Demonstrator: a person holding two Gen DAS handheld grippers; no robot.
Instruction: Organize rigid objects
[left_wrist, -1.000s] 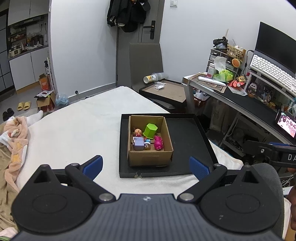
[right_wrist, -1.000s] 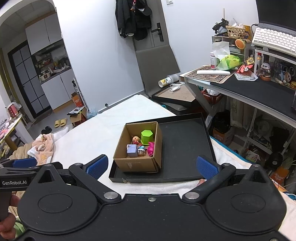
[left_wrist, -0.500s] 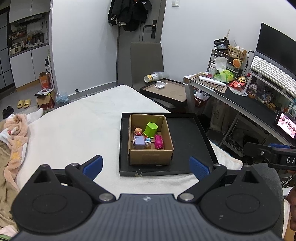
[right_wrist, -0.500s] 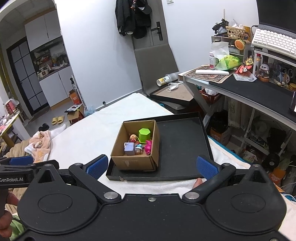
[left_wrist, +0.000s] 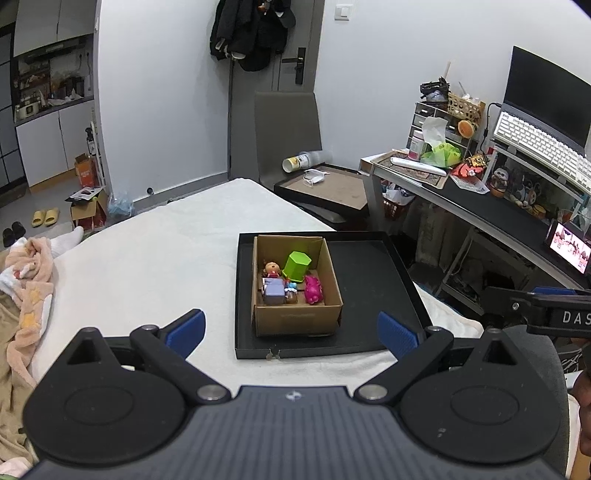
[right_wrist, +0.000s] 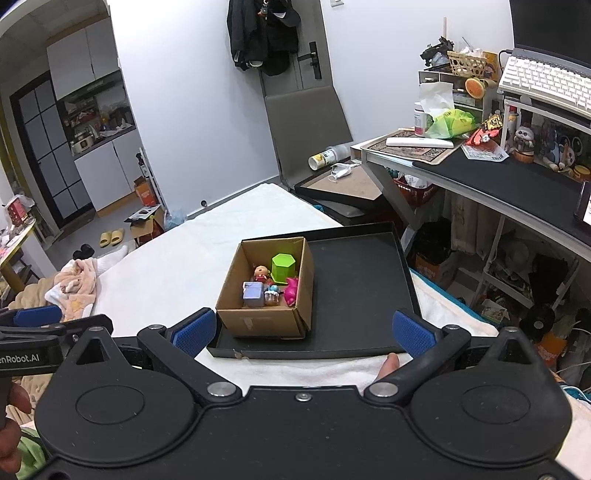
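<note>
Well beyond both spread jaws, cardboard box (left_wrist: 295, 317).

Left gripper (left_wrist: 291, 328) hangs level, blue pads (left_wrist: 186, 328) spread wide, nothing between them. Right gripper (right_wrist: 301, 334) matches it, jaws wide apart, empty, pads (right_wrist: 412, 334) clear. A fingertip (right_wrist: 388, 363) peeks beneath the right gripper's right finger. At the left edge of the right view, a hand (right_wrist: 11, 424) grips the left gripper's handle.
</note>
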